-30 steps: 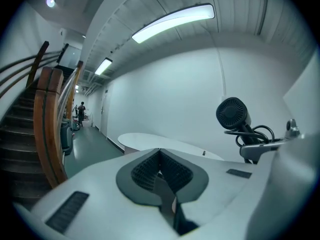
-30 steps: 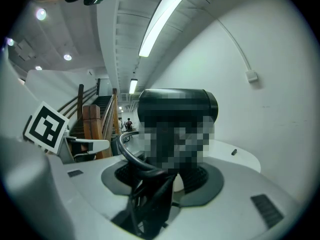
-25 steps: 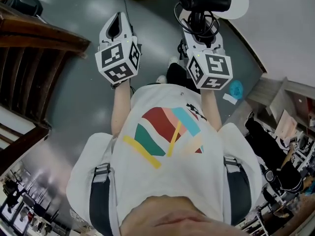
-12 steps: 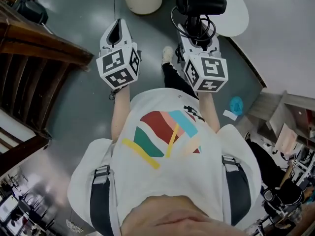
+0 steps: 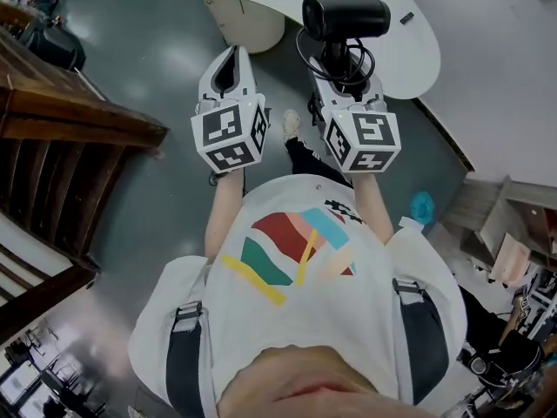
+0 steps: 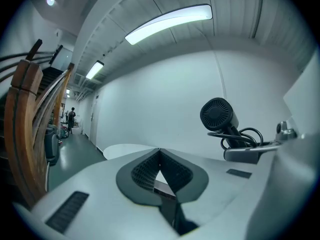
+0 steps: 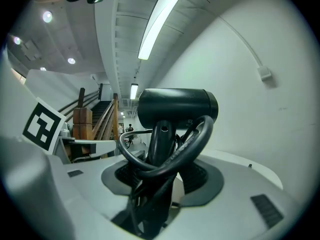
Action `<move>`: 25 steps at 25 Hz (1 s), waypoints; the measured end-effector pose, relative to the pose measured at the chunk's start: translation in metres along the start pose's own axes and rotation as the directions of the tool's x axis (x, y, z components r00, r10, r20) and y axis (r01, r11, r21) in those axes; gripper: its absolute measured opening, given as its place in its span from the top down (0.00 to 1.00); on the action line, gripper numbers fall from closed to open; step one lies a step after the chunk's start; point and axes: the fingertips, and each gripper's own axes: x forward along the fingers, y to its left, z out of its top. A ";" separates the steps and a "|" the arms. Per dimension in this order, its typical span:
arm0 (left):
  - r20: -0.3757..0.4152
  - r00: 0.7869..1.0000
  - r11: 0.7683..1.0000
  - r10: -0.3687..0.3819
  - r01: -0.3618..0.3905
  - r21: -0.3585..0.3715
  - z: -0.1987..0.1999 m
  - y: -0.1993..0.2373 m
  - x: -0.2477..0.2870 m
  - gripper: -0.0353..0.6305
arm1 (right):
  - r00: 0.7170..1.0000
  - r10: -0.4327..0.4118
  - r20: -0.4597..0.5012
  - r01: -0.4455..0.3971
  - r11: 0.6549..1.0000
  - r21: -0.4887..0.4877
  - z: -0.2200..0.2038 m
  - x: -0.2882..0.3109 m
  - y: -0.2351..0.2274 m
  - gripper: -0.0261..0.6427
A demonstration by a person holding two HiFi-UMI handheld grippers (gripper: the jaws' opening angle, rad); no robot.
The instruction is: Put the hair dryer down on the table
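Observation:
In the head view the black hair dryer [image 5: 345, 16] stands upright over the edge of the white rounded table [image 5: 413, 46]. My right gripper [image 5: 344, 70] is shut on its handle, and the cord is looped round the handle. From the right gripper view the dryer [image 7: 177, 109] fills the middle, its handle and coiled cord [image 7: 172, 156] clamped between that gripper's [image 7: 159, 181] jaws. My left gripper [image 5: 228, 59] hangs beside it to the left, short of the table edge, and holds nothing. Its [image 6: 160, 153] jaw tips meet. The dryer's rear grille [image 6: 217, 115] shows at the right of the left gripper view.
A dark wooden stair railing [image 5: 83, 116] runs along the left. The table's cream round base [image 5: 248, 16] stands just ahead of the left gripper. The person's shoe [image 5: 290, 124] is on the grey floor between the grippers. A blue object [image 5: 421, 205] and clutter [image 5: 513, 268] lie at the right.
The person has stepped forward, so both grippers have come closer to the white table, which now fills more of the top. The dryer stays clamped in the right gripper.

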 end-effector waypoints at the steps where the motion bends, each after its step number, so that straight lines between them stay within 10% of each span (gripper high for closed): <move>1: 0.002 1.000 1.000 -0.005 0.005 0.002 0.000 -0.001 0.007 0.92 | 1.000 -0.001 -0.001 0.001 1.000 0.003 0.000 0.005 -0.004 0.63; 25: -0.038 0.999 1.000 -0.001 0.002 0.024 0.009 0.012 0.172 0.92 | 0.998 -0.015 -0.067 0.018 0.999 0.038 0.003 0.138 -0.088 0.63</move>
